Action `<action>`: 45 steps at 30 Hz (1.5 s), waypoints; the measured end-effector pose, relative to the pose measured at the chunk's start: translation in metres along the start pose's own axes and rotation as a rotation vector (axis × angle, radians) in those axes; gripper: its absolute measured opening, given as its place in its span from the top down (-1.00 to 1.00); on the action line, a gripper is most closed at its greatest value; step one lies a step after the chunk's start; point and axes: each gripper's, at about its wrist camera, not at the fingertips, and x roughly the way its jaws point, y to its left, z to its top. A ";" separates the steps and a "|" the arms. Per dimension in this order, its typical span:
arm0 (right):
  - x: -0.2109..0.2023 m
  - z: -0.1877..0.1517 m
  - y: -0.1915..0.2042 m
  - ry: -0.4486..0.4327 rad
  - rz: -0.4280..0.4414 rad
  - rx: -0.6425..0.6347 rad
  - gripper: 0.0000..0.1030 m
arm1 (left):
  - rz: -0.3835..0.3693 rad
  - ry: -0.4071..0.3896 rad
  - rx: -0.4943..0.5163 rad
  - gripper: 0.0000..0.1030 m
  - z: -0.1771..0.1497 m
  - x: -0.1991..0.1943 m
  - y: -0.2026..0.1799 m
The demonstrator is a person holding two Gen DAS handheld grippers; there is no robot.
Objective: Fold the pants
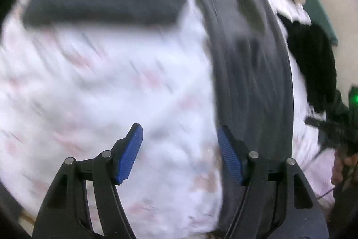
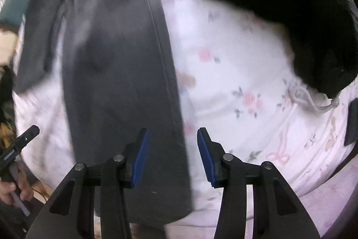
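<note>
dark grey pants (image 2: pixel 120 73) lie in a long narrow strip on a floral sheet (image 2: pixel 235 86) — apparently folded lengthwise, crosswise folds left. left gripper (image 1: pixel 180 153) and right gripper (image 2: pixel 172 157) hover above, jaws parted, holding nothing.
</note>
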 end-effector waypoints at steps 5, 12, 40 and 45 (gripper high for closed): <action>0.039 -0.016 -0.001 0.129 -0.027 -0.053 0.10 | -0.024 0.076 0.030 -0.15 -0.046 0.042 -0.035; 0.066 -0.042 -0.001 0.312 0.032 -0.150 0.10 | -0.013 0.100 0.136 0.28 -0.066 0.053 -0.072; 0.013 0.130 0.027 -0.229 0.263 0.027 0.92 | -0.081 0.014 0.096 0.85 0.170 0.039 -0.056; 0.047 0.155 0.026 -0.200 0.294 0.088 0.85 | -0.026 0.048 0.132 0.75 0.187 0.065 -0.058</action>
